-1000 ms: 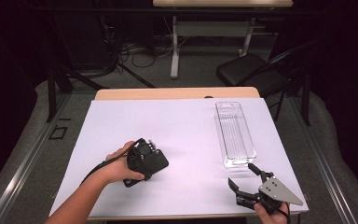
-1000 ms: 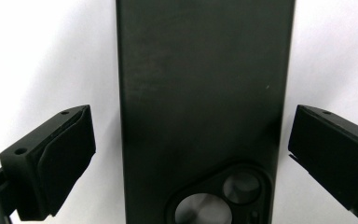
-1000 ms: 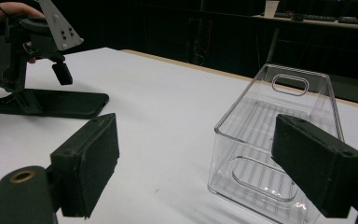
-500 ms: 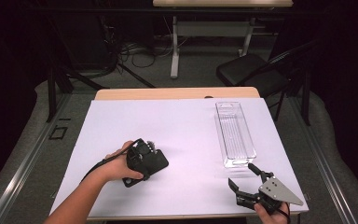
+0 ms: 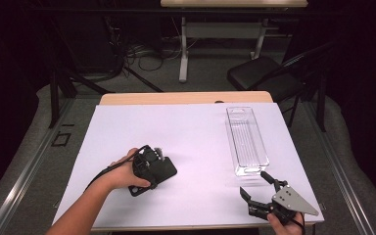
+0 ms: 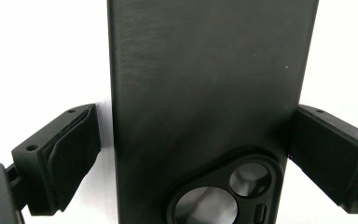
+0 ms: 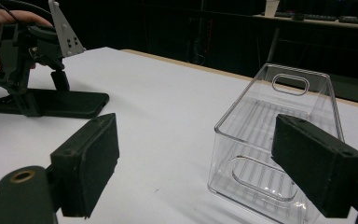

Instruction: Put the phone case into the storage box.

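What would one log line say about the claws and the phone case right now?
left claw: around phone case, right pad touching, left pad apart | right claw: open, empty, facing clear bin | case flat on table

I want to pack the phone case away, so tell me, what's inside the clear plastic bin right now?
Nothing: the clear bin shows just its ribbed floor in the high view and the right gripper view. The black phone case lies apart on the table.

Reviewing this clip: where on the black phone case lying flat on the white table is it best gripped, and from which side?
Probably across its two long edges, coming straight down from above. The phone case lies flat on the table, long, thin and straight-sided, so only the narrow width fits between pads. The left claw already straddles it that way near the camera cutout; a gap shows at the left pad.
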`<state>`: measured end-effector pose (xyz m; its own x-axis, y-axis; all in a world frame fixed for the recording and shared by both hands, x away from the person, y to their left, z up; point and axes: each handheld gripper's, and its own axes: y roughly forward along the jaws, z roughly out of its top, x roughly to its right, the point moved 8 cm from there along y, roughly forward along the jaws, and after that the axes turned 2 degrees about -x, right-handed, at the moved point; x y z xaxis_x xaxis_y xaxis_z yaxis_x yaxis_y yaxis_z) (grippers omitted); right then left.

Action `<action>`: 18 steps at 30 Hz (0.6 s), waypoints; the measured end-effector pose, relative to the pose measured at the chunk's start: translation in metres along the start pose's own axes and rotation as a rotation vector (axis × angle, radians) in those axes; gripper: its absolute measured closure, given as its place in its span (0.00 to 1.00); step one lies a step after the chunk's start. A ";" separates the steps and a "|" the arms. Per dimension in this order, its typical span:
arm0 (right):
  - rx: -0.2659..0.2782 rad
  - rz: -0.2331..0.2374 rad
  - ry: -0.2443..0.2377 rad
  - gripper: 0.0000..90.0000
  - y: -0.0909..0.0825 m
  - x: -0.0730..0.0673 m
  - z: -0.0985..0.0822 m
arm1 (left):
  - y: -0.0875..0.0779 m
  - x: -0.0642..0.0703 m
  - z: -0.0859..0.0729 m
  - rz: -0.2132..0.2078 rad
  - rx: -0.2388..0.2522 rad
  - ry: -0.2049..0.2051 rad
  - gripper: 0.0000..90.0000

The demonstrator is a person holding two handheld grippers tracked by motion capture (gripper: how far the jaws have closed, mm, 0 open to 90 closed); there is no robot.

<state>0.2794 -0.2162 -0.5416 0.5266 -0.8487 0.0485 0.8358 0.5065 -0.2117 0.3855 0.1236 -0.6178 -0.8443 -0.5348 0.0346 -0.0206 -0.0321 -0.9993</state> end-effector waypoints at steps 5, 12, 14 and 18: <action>0.000 0.000 -0.001 0.16 0.000 0.000 0.000 | -0.001 0.001 0.000 0.000 -0.004 0.002 0.08; -0.001 -0.001 -0.001 0.16 0.000 0.000 0.000 | -0.003 0.004 0.000 0.001 -0.001 0.010 0.14; -0.001 0.000 0.001 0.16 0.000 0.000 0.000 | -0.003 0.004 0.000 -0.002 -0.001 0.004 0.14; 0.000 -0.001 -0.001 0.16 0.000 0.001 0.000 | -0.003 0.005 0.000 -0.003 -0.002 0.001 0.14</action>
<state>0.2795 -0.2167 -0.5416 0.5260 -0.8490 0.0497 0.8363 0.5057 -0.2118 0.3818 0.1212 -0.6142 -0.8450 -0.5336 0.0371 -0.0238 -0.0318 -0.9992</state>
